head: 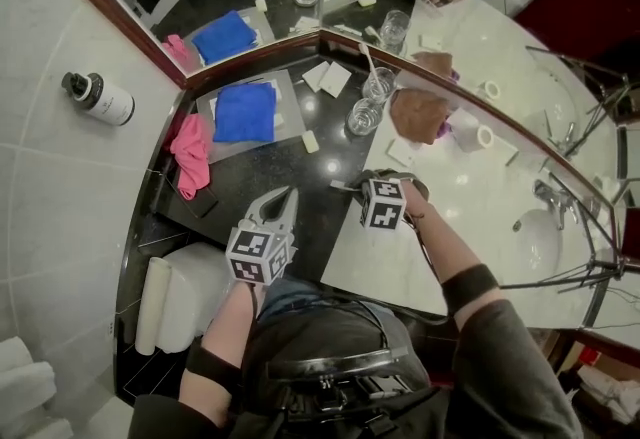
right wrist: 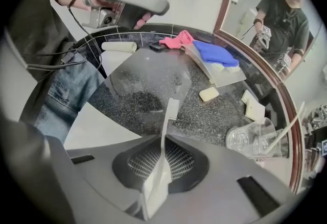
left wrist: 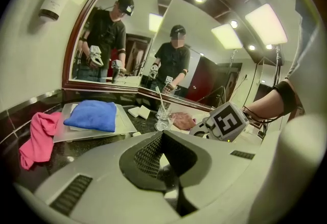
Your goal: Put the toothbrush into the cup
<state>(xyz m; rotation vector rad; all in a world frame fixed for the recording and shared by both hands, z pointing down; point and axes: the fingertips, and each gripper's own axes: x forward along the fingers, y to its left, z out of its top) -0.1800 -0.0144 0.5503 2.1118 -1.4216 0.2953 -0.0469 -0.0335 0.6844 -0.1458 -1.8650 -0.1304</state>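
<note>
No legible txt, label on wall-mounted bottle [head: 108, 104] too small & blurred to read, marker cubes [head: 258, 255] carry b/w square code patterns only, no letters, no nos.

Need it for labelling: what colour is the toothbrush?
The toothbrush is white; the right gripper view shows it best.

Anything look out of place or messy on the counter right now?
Only the pink cloth: it lies crumpled at the counter's left edge beside the tray, while the blue towel sits folded on it. Nothing looks spilled or broken. The right gripper holds the toothbrush.
</note>
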